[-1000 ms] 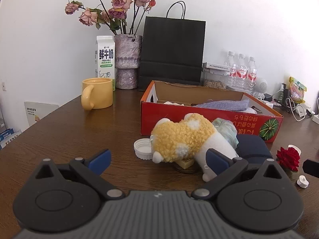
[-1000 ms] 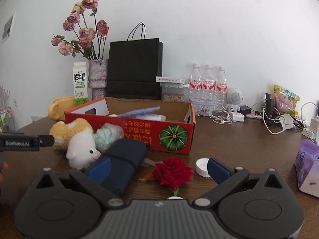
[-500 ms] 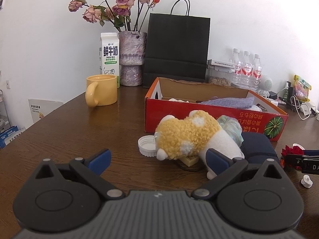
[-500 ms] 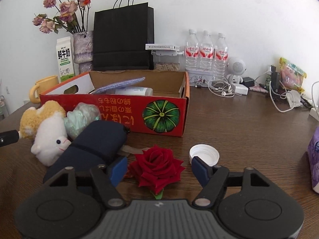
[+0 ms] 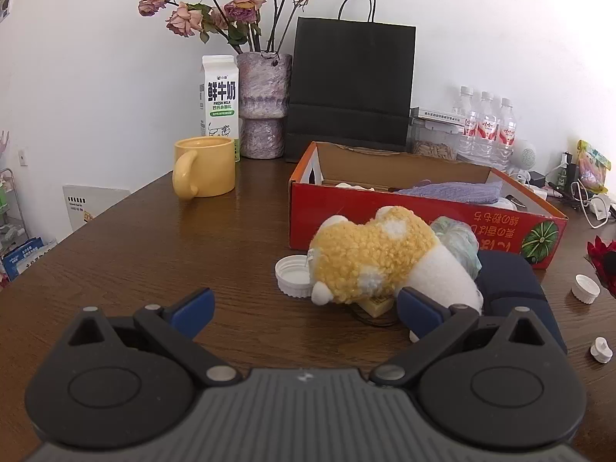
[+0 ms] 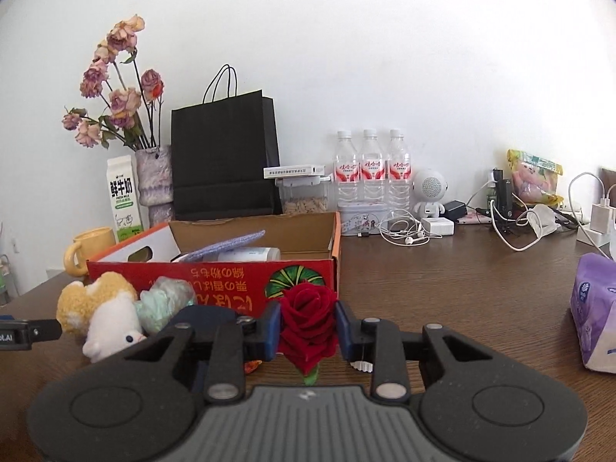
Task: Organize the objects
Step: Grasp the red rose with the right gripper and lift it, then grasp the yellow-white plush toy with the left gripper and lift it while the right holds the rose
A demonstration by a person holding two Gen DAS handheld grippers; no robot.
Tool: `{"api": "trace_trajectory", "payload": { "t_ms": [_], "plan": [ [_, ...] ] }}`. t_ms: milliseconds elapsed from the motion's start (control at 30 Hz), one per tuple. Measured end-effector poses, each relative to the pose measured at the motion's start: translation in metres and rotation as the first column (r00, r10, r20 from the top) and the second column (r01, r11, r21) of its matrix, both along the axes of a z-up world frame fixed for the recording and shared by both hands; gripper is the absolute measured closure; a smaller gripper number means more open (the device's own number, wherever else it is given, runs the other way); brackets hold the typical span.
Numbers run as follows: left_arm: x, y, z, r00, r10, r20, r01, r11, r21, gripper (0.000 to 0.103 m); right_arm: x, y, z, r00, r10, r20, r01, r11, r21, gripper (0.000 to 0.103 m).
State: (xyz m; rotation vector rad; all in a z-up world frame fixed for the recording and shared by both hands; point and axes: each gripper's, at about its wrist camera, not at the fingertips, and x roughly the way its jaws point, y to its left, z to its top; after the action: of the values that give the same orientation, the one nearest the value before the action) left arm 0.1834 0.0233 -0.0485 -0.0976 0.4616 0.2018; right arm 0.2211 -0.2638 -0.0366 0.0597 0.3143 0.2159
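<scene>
Since a second ago, the right gripper has been brought up to the red rose and its jaws have just been closing; the blue pads are now pressed against both sides of the bloom, which is held in front of the red box. The left gripper has kept its place, jaws wide apart with nothing between them.

Left of the rose, against the front of the box, lie a plush toy, a pale green bundle and a dark pouch. A white cap is seen touching the toy in the left view only; from there the rose is cut off at the right edge. Only the right view shows the purple tissue pack, well right of the box.
</scene>
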Motion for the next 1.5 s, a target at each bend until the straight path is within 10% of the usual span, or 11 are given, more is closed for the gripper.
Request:
{"api": "trace_trajectory", "payload": {
  "t_ms": [1033, 1167, 1367, 1500],
  "plan": [
    [0.013, -0.058, 0.013, 0.998, -0.057, 0.002, 0.057, 0.998, 0.017, 0.000, -0.012, 0.004, 0.002, 0.998, -0.002, 0.066, 0.003, 1.000, -0.018, 0.075],
    [0.039, -0.062, 0.009, 0.998, -0.004, -0.061, 0.000, 0.997, -0.072, 0.000, -0.013, 0.003, 0.002, 0.997, -0.005, 0.077, 0.007, 1.000, -0.013, 0.075],
    [0.056, -0.058, 0.001, 0.992, 0.035, -0.125, -0.060, 0.977, -0.204, 0.032, -0.013, 0.002, 0.002, 0.997, 0.000, 0.076, 0.001, 1.000, -0.010, 0.075],
    [0.055, -0.061, -0.003, 0.991, 0.000, -0.130, -0.030, 0.973, -0.231, 0.036, -0.013, 0.002, 0.002, 0.997, 0.002, 0.077, -0.001, 1.000, -0.007, 0.075]
  ]
}}
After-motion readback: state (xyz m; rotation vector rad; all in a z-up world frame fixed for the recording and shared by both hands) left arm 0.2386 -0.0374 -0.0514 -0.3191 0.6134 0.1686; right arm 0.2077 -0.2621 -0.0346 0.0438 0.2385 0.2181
